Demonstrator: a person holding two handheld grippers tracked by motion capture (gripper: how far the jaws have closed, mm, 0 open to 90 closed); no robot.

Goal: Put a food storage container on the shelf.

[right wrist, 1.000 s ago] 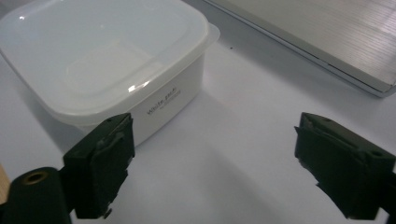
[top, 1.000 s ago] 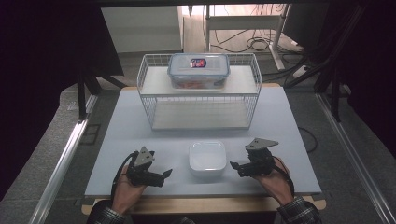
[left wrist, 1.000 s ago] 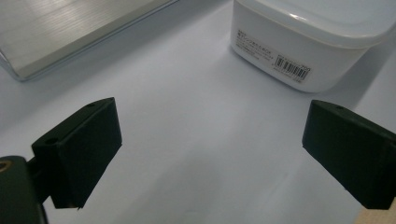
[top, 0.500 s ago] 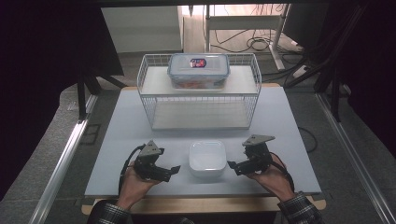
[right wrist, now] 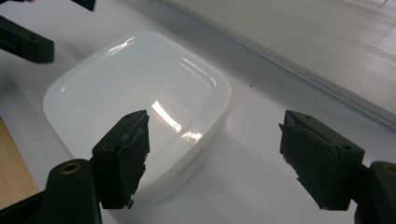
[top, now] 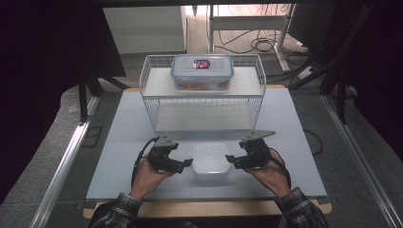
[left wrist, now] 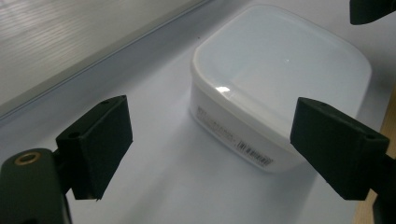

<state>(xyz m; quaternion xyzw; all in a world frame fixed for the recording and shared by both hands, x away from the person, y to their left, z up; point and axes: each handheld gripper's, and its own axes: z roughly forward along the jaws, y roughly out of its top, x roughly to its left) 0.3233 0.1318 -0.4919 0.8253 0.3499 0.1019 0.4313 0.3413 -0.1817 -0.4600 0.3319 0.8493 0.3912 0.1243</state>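
A white tub [top: 210,162] sits on the table [top: 119,142] between the left gripper [top: 186,164] and right gripper [top: 231,159], both jaws spread, flanking its sides without touching.

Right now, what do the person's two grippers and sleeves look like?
Both the left gripper and the right gripper are black, each topped by a grey three-cornered plate, with a black cable looping back past the hand. Their jaws are blocky black pads on black arms with brass-ringed holes. Both sleeves are dark plaid.
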